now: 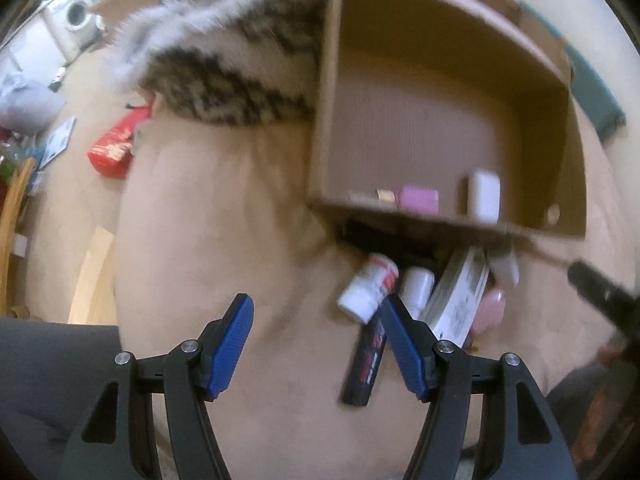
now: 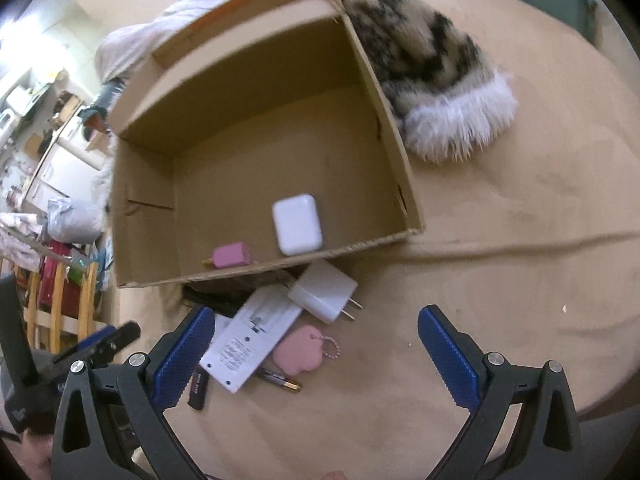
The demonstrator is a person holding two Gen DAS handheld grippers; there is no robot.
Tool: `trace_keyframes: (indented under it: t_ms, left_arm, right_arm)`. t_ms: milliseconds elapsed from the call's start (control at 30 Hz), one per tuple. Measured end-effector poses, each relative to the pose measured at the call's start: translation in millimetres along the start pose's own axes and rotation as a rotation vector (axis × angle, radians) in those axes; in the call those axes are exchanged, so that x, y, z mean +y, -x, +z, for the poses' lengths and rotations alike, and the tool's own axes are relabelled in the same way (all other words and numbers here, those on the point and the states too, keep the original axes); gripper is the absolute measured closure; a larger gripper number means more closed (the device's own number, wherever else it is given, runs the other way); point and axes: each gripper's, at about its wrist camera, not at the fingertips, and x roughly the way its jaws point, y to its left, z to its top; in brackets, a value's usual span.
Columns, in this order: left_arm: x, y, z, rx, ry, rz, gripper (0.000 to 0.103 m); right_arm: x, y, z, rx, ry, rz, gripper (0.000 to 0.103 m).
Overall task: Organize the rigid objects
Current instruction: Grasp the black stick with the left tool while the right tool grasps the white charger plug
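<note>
The cardboard box (image 2: 404, 184) sits open on the tan-covered table (image 2: 520, 240), already holding a white case (image 2: 298, 224) and a pink block (image 2: 232, 255). The remaining items lie just outside its near wall: white leaflet (image 2: 248, 340), charger plug (image 2: 324, 290), pink keyring (image 2: 298, 350), white bottle (image 1: 366, 290), black marker (image 1: 364, 364). Both the right gripper (image 2: 316, 356) and left gripper (image 1: 316, 340) stand wide and empty; I judge each should centre on one item before closing.
</note>
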Motion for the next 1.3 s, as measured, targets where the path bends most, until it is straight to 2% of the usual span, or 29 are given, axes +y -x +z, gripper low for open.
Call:
trace_keyframes:
  t_ms: [33,100,167,267,300,367,400,433,467,500,567,700,867,1000,1100,1300]
  left_arm:
    - [-5,-8,-2,0.041,-0.027,-0.013,0.044]
    - [-13,-22,-7,0.108,-0.063,-0.039,0.058]
    - [-22,-33,-13,0.155,-0.105,-0.038,0.058]
    - [-31,-46,-18,0.185,-0.148,-0.011,0.061]
    - [-34,-52,-18,0.198,-0.162,-0.005,0.068]
    - [-37,-59,-19,0.222,-0.166,-0.013,0.074]
    - [-37,-61,-18,0.225,-0.169,-0.017,0.082]
    - [-38,-62,-18,0.227,-0.174,-0.027,0.084]
    - [-38,-61,-18,0.228,-0.177,-0.026,0.085]
    - [-38,-61,-17,0.23,-0.176,-0.033,0.085]
    - [-36,-59,-15,0.234,-0.161,-0.043,0.085]
    - [-27,-51,-10,0.207,-0.132,-0.043,0.085]
    - [-15,-31,-6,0.135,-0.084,-0.039,0.085]
    - [-5,-18,-9,0.1,-0.048,-0.03,0.085]
    - [2,-19,-7,0.11,-0.02,-0.031,0.085]
    - [0,-17,-7,0.091,-0.027,-0.01,0.085]
  right_arm:
    - [-1,-3,0,0.008,-0.006,-0.004,0.0]
    - [-1,-6,1,0.018,-0.016,-0.007,0.0]
    - [0,-9,1,0.026,-0.013,-0.006,0.0]
    - [-2,-15,0,0.053,-0.019,-0.01,0.0]
    - [-5,-18,1,0.065,-0.034,-0.008,0.0]
    - [-15,-23,0,0.105,-0.091,0.016,0.0]
    - [-20,-26,1,0.124,-0.115,0.028,0.0]
    - [-25,-30,1,0.142,-0.143,0.04,0.0]
    - [-30,-35,2,0.157,-0.172,0.051,0.0]
    - [-33,-39,3,0.17,-0.187,0.054,0.011]
    - [-35,-47,7,0.198,-0.195,0.061,0.021]
    - [-29,-63,13,0.226,-0.169,0.055,0.021]
    - [-24,-87,16,0.262,-0.197,0.086,0.021]
    - [-23,-97,17,0.253,-0.19,0.07,0.029]
    - [-25,-98,15,0.251,-0.191,0.079,0.037]
    - [-22,-87,11,0.209,-0.161,0.073,0.038]
